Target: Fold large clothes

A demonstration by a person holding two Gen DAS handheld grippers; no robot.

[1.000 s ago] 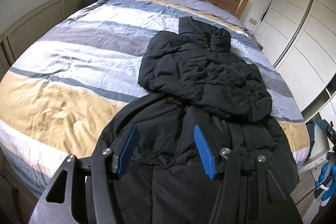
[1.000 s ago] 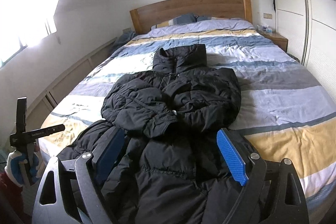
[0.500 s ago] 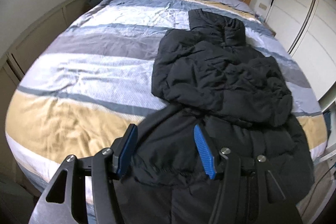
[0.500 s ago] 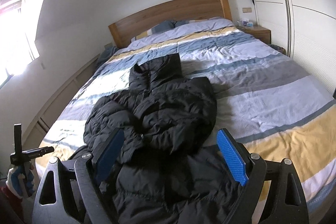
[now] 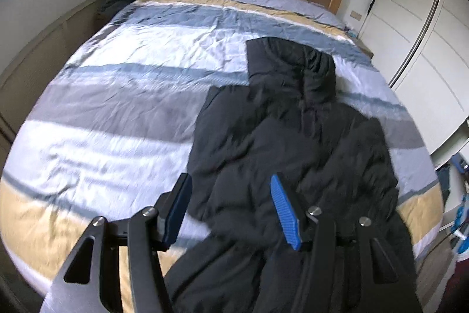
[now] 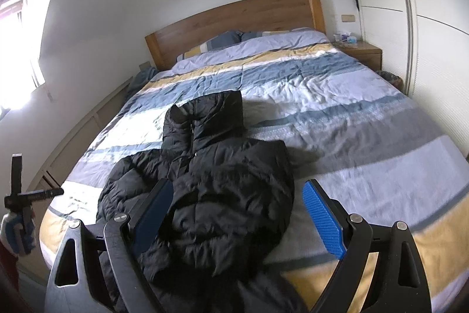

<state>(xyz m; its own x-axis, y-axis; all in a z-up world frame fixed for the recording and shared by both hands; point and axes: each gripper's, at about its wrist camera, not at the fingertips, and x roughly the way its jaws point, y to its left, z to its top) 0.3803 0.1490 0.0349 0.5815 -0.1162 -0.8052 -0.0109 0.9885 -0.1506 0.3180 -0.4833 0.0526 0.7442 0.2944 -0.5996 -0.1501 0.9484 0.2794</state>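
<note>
A black puffy hooded jacket (image 5: 293, 137) lies face up on the striped bed, hood toward the headboard, sleeves folded over its chest. Its lower part reaches the foot of the bed under both grippers. My left gripper (image 5: 230, 184) hovers open over the jacket's left edge, its left finger above bare duvet, nothing between the blue pads. In the right wrist view the jacket (image 6: 219, 181) sits left of centre. My right gripper (image 6: 239, 189) is open above the jacket's right side, its right finger over bare duvet.
The striped duvet (image 5: 117, 107) covers a wide bed with a wooden headboard (image 6: 234, 16) and pillows. White wardrobe doors (image 5: 425, 34) run along the right, and a bedside table (image 6: 363, 52) stands by them. A low cabinet lines the left wall. A gloved hand (image 6: 17, 233) shows at the left edge.
Both grippers have swung outward over the foot of the bed, the left one leftward and the right one rightward. The jacket has not moved. Both stay open.
</note>
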